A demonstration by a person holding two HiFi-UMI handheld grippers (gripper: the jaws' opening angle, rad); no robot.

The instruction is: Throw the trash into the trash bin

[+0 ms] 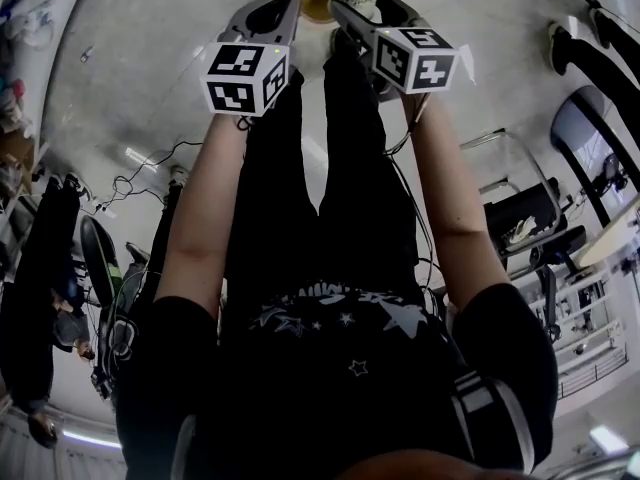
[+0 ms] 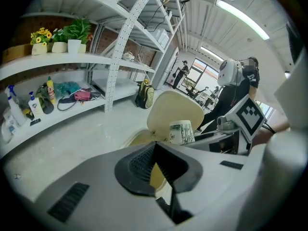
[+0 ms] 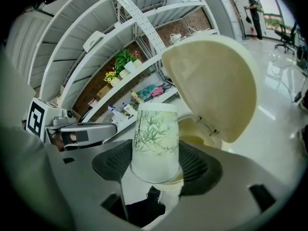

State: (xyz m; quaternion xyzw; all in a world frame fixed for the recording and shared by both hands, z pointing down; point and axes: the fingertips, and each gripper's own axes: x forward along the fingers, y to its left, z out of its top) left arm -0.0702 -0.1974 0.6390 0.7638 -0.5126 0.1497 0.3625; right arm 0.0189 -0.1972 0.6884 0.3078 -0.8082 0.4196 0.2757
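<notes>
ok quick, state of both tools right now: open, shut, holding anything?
Left tool: shut, nothing between the jaws.
Right tool: shut on the paper cup.

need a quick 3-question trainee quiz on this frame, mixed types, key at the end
1. Multiple choice: the paper cup sits between the jaws of which gripper?
A) left gripper
B) right gripper
C) neither
2. True or false: the lid of the trash bin is shut.
3. Fill in: the left gripper's jaws hold ____.

Key:
1. B.
2. False: the lid stands open behind the cup.
3. Nothing: they are closed on themselves.
</notes>
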